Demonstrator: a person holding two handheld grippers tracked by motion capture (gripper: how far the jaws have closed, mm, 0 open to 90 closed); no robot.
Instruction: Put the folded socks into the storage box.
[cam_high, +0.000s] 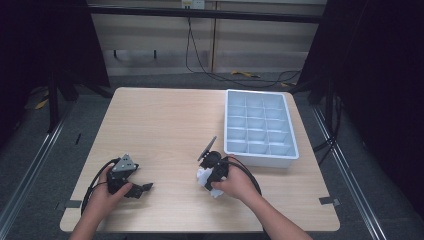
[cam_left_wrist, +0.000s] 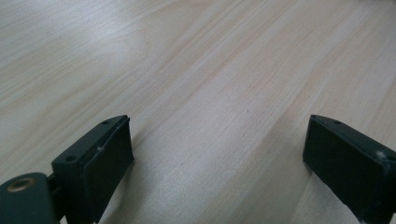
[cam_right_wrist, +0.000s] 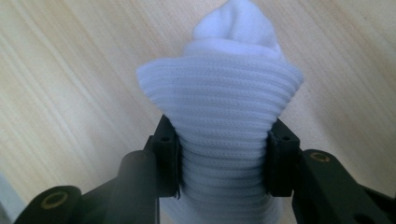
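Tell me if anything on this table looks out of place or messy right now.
Nothing stands out. The right gripper pinches a rolled white sock, which bulges above the jaws as soft cloth would. The left gripper is open over bare wood. The white divided tray lies flat on the table, its compartments empty.

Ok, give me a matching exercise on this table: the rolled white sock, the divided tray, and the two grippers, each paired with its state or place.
1. rolled white sock
2. divided tray
3. left gripper
4. right gripper

a. jaws wide apart over bare wood
b. far right side of the table, compartments empty
c. squeezed between two black jaws
d. jaws pressed on ribbed cloth

Pairs: 1-c, 2-b, 3-a, 4-d
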